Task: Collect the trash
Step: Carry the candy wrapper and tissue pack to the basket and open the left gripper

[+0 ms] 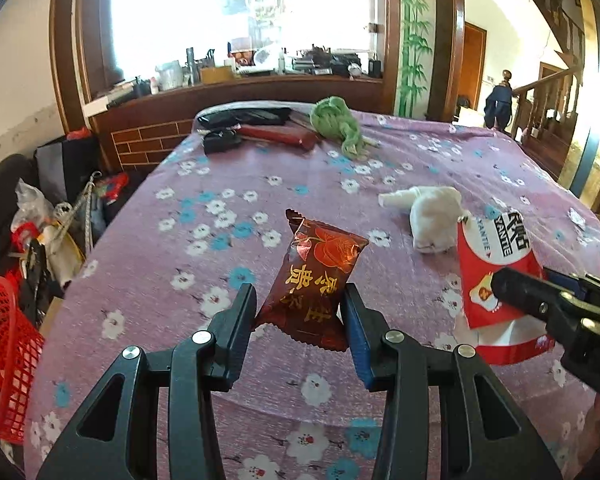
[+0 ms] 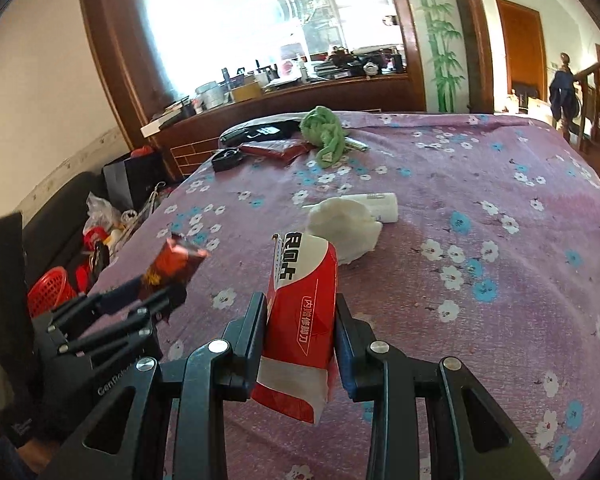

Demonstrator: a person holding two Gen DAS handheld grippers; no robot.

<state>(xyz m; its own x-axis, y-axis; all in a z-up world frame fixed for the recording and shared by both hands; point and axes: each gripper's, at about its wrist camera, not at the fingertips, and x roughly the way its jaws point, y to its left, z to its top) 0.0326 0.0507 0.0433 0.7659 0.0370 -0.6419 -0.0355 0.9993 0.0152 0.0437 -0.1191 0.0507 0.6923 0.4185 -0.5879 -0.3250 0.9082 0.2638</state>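
Trash sits in both claws above the purple floral tablecloth (image 1: 420, 168): the left gripper (image 1: 300, 304) is clamped on a dark red snack wrapper (image 1: 316, 276); the right gripper (image 2: 300, 316) is clamped on a red-and-white packet (image 2: 300, 320); a crumpled white tissue (image 2: 344, 224) lies on the cloth beyond them; a red basket (image 1: 8, 344) stands left of the table.

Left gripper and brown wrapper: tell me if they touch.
Touching. The left wrist view shows the left gripper with both pads pressed on the brown wrapper, lifted off the table.
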